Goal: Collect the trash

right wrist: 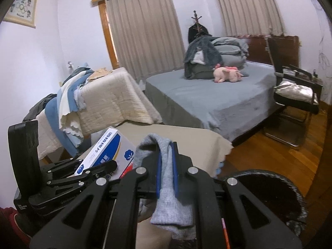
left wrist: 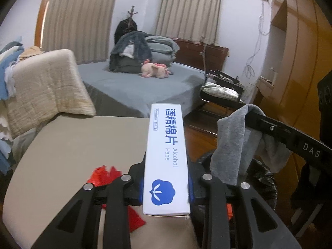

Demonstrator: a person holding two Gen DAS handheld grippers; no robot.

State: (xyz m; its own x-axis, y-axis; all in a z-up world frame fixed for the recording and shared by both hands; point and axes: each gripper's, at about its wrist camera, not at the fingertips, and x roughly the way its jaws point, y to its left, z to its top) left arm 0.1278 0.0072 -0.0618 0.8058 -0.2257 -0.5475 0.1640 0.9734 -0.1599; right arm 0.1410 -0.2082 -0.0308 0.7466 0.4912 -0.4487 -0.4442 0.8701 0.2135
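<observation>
Left hand-held gripper [left wrist: 166, 188] clamps a white rectangular alcohol-pads box [left wrist: 166, 157]; right hand-held gripper [right wrist: 166, 174] pinches a grey fabric sock [right wrist: 172, 209], black-lined bin [right wrist: 276, 199] just right.

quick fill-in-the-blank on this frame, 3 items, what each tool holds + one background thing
1. The left tool is shut on a white box labelled Alcohol ____.
2. The right tool is shut on a ____ sock.
3. The plush toy lying on the bed is ____ in colour.

Missing words: Pads; grey; pink
</observation>
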